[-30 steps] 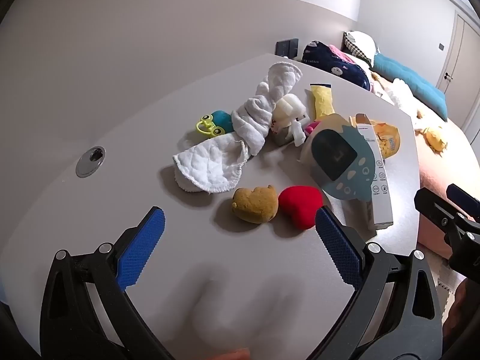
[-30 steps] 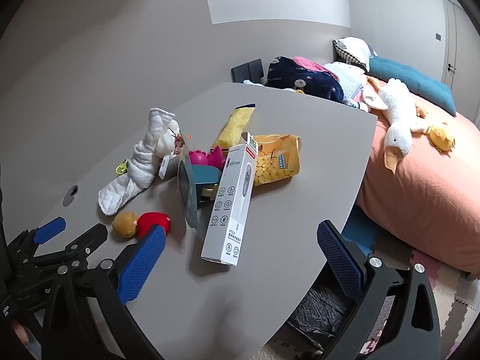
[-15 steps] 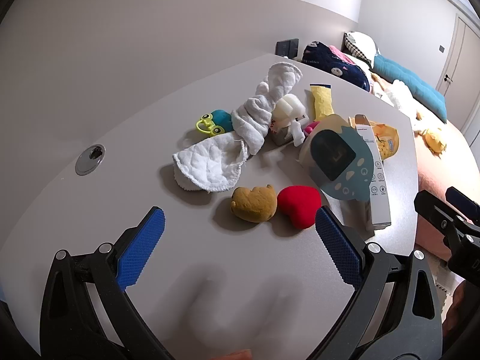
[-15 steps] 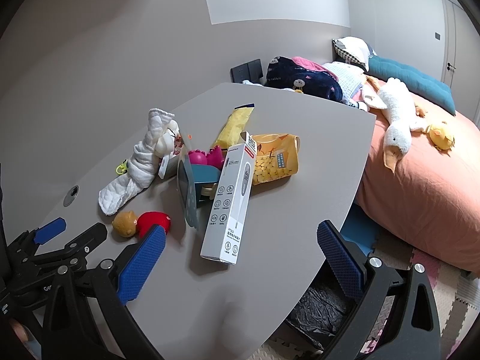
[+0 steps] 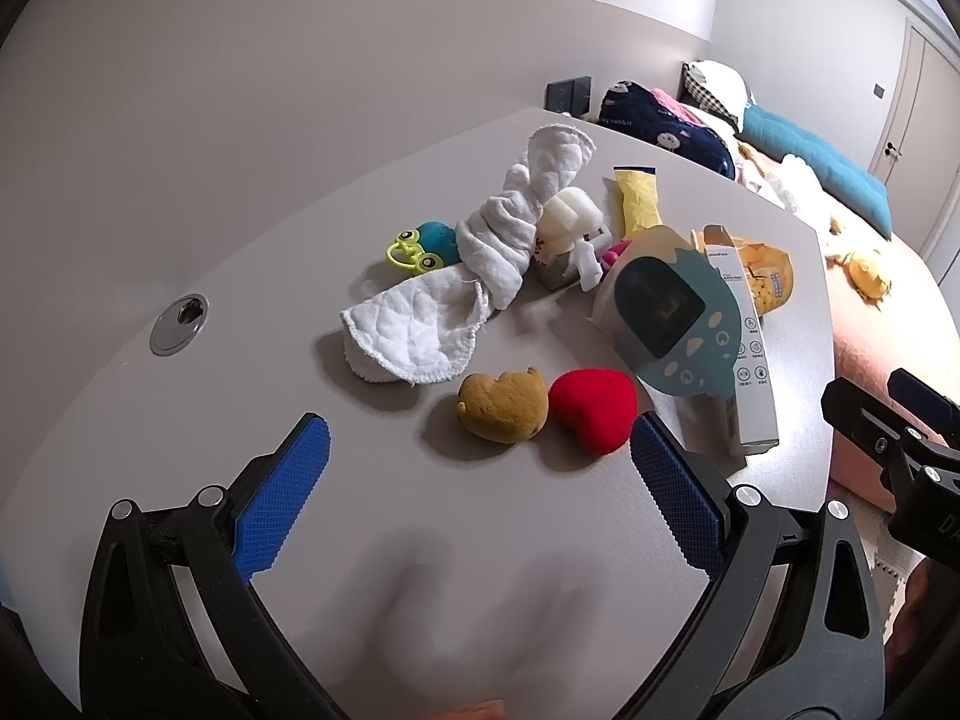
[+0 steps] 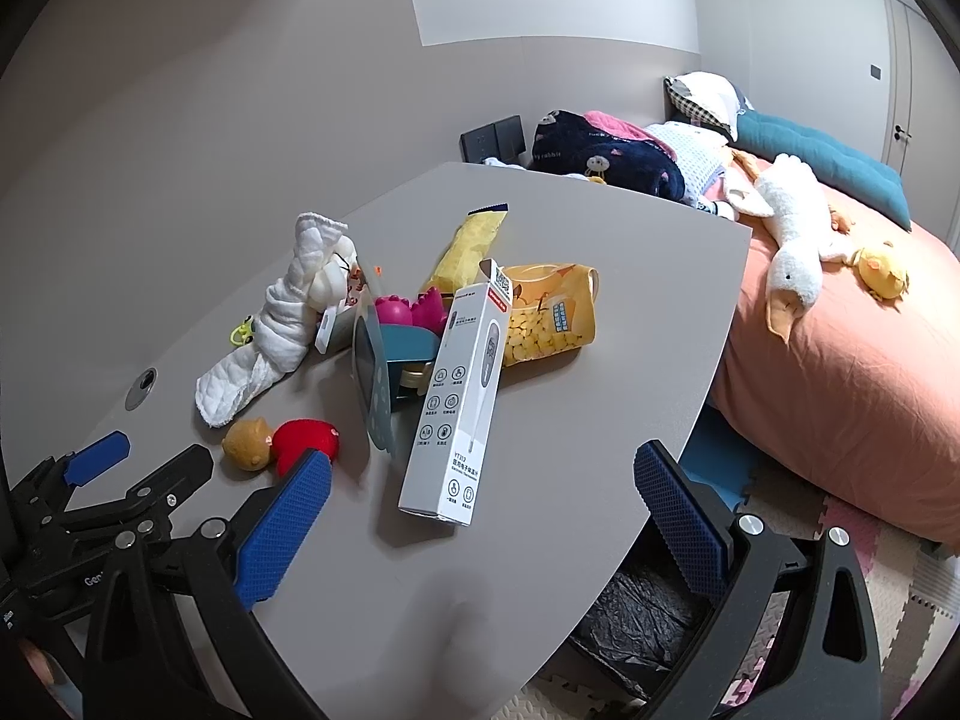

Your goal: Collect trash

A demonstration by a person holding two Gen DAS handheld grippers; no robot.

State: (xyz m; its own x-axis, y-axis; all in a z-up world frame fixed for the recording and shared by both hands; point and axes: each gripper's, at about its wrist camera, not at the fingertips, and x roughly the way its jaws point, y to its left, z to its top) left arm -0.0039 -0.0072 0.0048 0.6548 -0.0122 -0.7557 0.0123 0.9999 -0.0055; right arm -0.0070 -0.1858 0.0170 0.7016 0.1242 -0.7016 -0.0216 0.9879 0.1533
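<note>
Both hand-held grippers, left (image 5: 480, 468) and right (image 6: 483, 501), gape empty over a cluttered grey table (image 6: 540, 420) beside a bed (image 6: 840, 390).

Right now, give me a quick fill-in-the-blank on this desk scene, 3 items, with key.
1. The white thermometer box has its far end propped on the ____ snack bag.
2. The brown plush lies right beside a plush heart colored ____.
3. Both the left tool and the right tool have their jaws ____, holding nothing.

Missing words: yellow; red; open
</note>
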